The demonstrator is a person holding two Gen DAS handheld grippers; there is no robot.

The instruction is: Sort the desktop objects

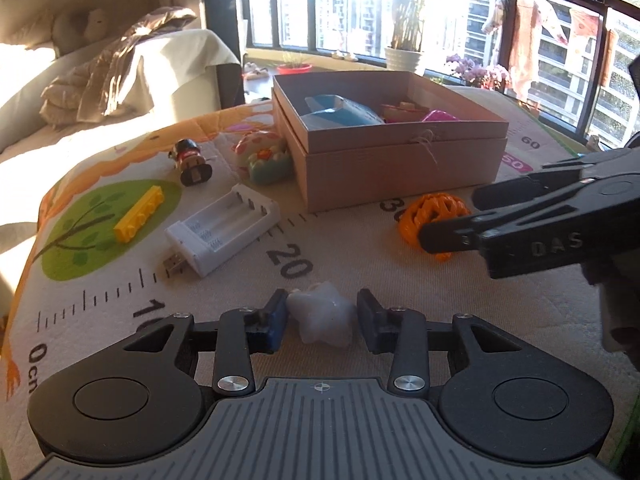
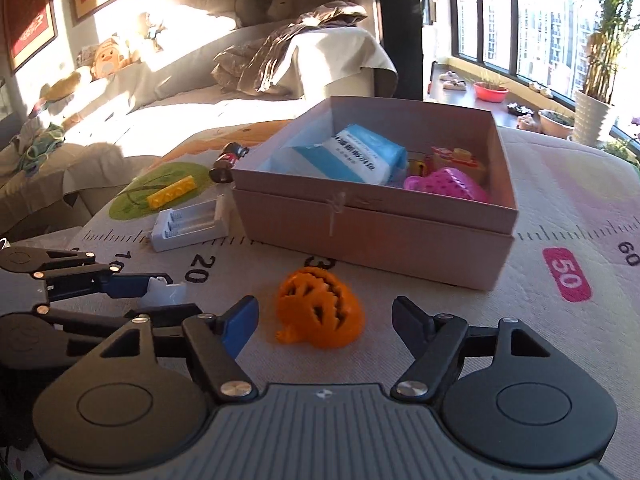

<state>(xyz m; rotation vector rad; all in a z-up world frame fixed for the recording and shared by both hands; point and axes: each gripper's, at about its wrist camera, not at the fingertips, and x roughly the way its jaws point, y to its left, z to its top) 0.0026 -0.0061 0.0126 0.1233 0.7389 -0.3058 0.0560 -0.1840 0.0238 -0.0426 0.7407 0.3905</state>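
The left gripper (image 1: 322,322) is closing round the white star-shaped piece (image 1: 323,318), and the piece is sitting right between its blue pads (image 1: 276,322) on the mat; the left-hand pad is looking as if it is touching, the other one is showing a sliver of gap, so I am calling this not yet a firm grip. Over on the other side, the right gripper (image 2: 324,322) is standing wide and holding nothing, with the orange lattice ball (image 2: 320,306) lying just ahead of it, between the spread fingers. Here is the worry: that star is glossy and lumpy, so the pads could be biting on one point only, and it may be squirting out or twisting as it lifts. The ball is round and hollow, so a nudge from either finger could be sending it rolling towards the cardboard box (image 2: 372,240) beyond it. The two grippers are also working near each other, and a clash is looking possible. Everything is resting on a soft printed mat with a ruler scale (image 1: 288,266), and a charger (image 1: 224,228), a yellow brick (image 1: 139,214) and a small figure (image 1: 191,162) are waiting further ahead to the left. Sunlight is pouring through big windows (image 1: 352,4), and a covered sofa (image 2: 224,80) is sitting behind.
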